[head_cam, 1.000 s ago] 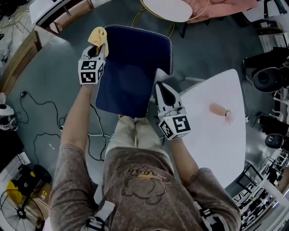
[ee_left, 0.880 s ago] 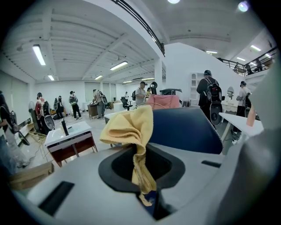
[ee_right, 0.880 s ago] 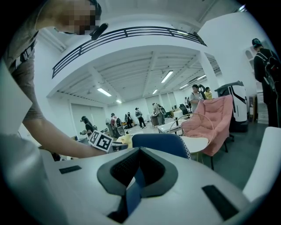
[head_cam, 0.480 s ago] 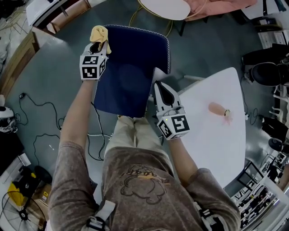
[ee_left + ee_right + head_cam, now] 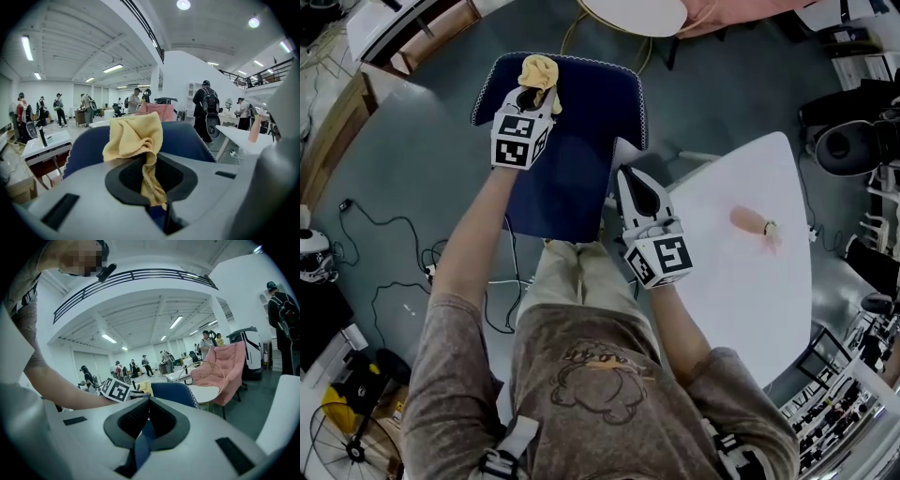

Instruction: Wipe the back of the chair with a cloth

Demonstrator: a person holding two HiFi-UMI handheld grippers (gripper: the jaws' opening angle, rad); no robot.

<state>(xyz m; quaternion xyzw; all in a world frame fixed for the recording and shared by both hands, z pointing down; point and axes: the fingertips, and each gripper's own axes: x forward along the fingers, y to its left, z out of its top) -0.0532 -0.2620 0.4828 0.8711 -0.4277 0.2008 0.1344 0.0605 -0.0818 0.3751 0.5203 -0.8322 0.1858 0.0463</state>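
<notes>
The navy blue chair back (image 5: 581,141) stands in front of me in the head view. My left gripper (image 5: 534,94) is shut on a crumpled yellow cloth (image 5: 539,72), which rests on the top edge of the chair back near its middle. In the left gripper view the cloth (image 5: 136,140) bulges out of the shut jaws, with the chair back (image 5: 185,138) behind it. My right gripper (image 5: 622,176) is shut on the chair back's right side edge. A strip of blue fabric (image 5: 142,442) sits pinched between its jaws.
A white table (image 5: 741,281) with a small pink object (image 5: 754,225) lies to my right. A round white table (image 5: 637,14) stands beyond the chair. Cables (image 5: 384,234) trail on the grey floor at left. Several people and a pink chair (image 5: 227,364) are farther off.
My left gripper has slid the cloth to the right along the chair back's top edge, from the left corner toward the middle. The right gripper has stayed on the side edge.
</notes>
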